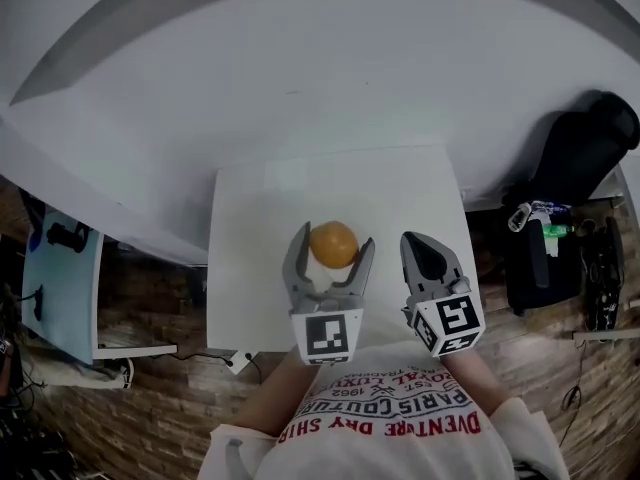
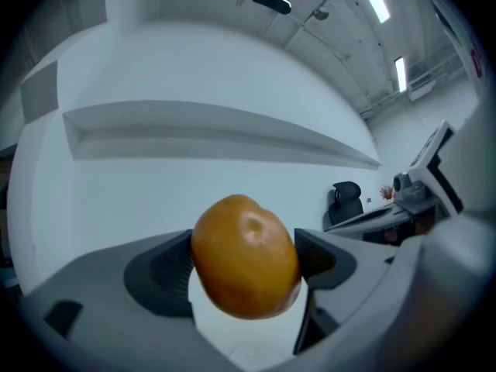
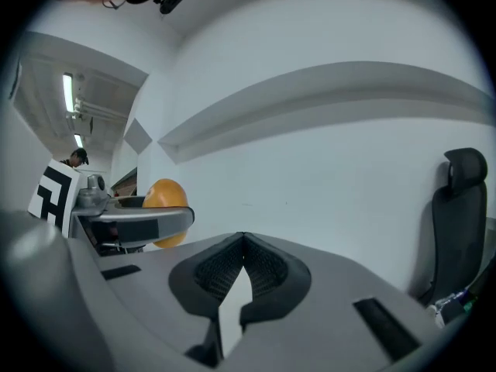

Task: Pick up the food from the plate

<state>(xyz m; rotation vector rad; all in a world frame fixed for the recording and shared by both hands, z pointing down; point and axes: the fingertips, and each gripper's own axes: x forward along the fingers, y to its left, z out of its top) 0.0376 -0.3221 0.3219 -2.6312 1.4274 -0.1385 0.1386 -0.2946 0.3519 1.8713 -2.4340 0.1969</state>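
Currently, the left tool (image 1: 334,238) is closed on the food (image 1: 333,245), a round orange item with a smooth skin. In the left gripper view the food (image 2: 244,254) sits between the two dark ribbed pads (image 2: 172,268), one pad pressing on each side. The jaws stand only as far apart as the food is wide. Part of the food projects beyond the jaw tips.

From the head view, the food lies over the near half of the white worktop (image 1: 260,228), roughly at its centre line. Whether it touches the worktop surface cannot be told.

The right tool (image 1: 422,243) is just beside the left tool, on its right, and apart from it. In the right gripper view its jaws meet at the tips (image 3: 242,242), with only a narrow wedge of gap behind them. Nothing is held between them. The same view shows the food (image 3: 164,196) to the left, gripped in the left tool (image 3: 147,222).

Each tool carries a marker cube (image 1: 328,335) at its rear. A black chair (image 1: 575,153) stands off the worktop's right side.
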